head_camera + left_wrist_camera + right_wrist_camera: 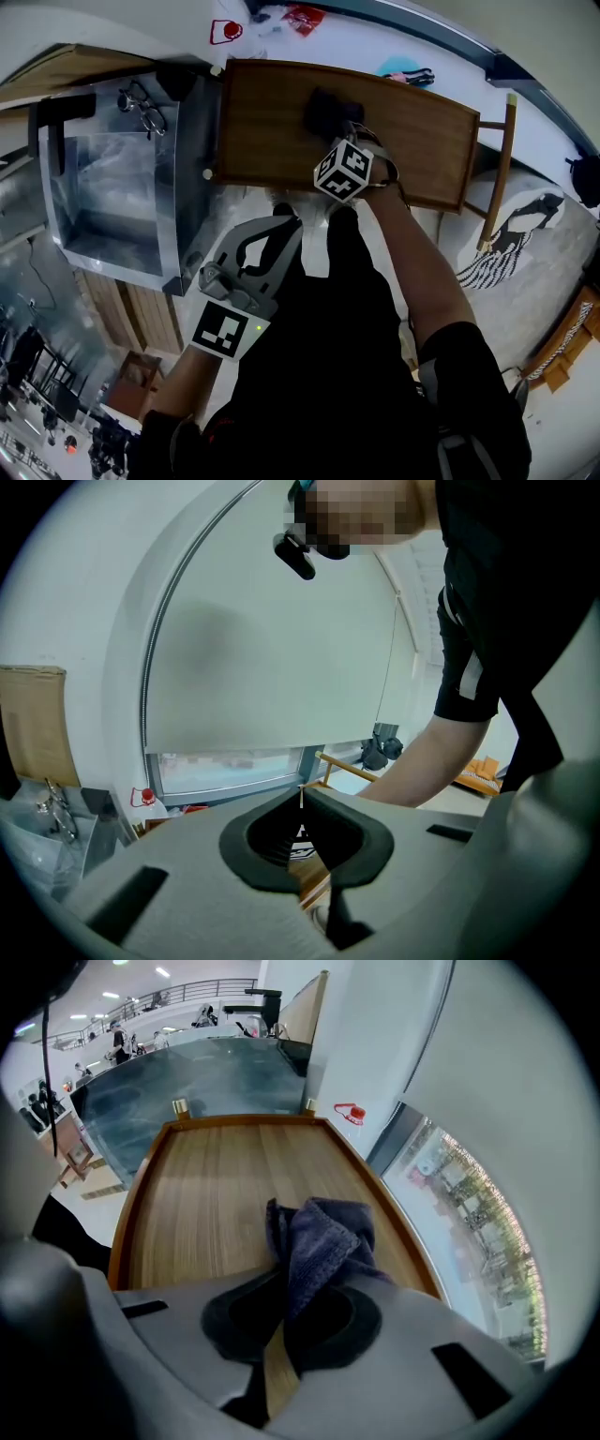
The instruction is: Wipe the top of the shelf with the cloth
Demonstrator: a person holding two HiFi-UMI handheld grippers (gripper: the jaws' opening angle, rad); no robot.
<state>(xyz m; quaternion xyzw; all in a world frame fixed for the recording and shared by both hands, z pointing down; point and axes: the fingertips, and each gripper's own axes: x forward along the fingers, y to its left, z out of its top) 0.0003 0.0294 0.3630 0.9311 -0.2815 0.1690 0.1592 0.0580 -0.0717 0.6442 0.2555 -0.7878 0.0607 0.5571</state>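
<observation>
The wooden shelf top (272,122) lies ahead of me, with a raised rim. A dark purple-grey cloth (314,1241) is bunched on it, and my right gripper (286,1274) is shut on the cloth over the wood (202,1204). In the head view the cloth (328,111) sits near the middle of the shelf, just beyond the right gripper (345,141). My left gripper (267,234) hangs below the shelf's front edge, jaws closed on nothing. In the left gripper view, that gripper (302,799) points up toward a window blind, away from the shelf.
A metal-and-glass cabinet (117,178) with eyeglasses (142,108) on top stands left of the shelf. A white wall with a red item (225,32) runs behind it. A wooden chair frame (502,169) stands at the right. A person's arm (441,752) crosses the left gripper view.
</observation>
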